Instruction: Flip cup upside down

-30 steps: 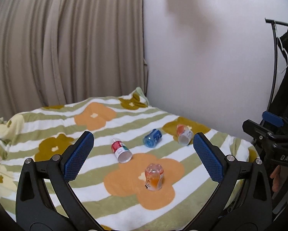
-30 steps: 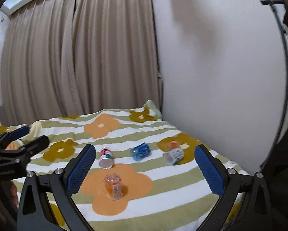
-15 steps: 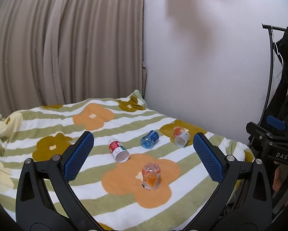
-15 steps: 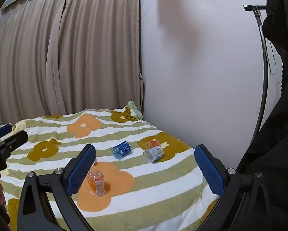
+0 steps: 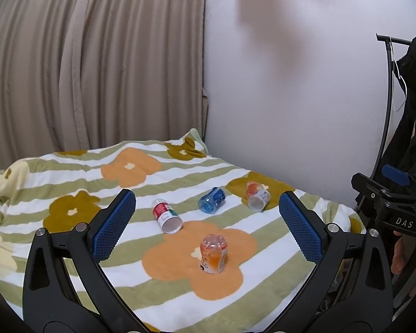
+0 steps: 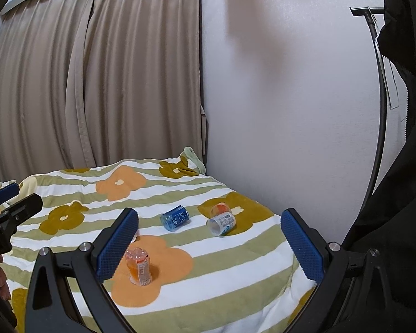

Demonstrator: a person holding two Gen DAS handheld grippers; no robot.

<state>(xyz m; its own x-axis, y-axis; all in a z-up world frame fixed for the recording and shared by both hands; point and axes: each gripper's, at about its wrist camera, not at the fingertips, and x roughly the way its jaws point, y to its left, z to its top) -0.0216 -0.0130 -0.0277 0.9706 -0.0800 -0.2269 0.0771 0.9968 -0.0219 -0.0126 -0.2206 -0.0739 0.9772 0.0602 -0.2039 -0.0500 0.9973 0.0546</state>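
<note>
Orange, red, blue: four cups on the floral blanket (image 5: 69, 172). Red cup (image 5: 166, 216) lying at 10 o'clock, orange cup (image 5: 213, 254) upside down centre, blue cup (image 5: 212, 200) and pale cup (image 5: 257, 195) toppled at 1 o'clock. Left gripper (image 5: 208, 229) and right gripper (image 6: 209, 245) hover, jaws wide apart, empty.

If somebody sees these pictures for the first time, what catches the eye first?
Most likely the flowered blanket filling the lower half, with four small cups on it. The orange cup stands mouth down on an orange flower in front; the red cup, blue cup and white cup lie on their sides behind it. The open left gripper frames them, holding nothing.
</note>
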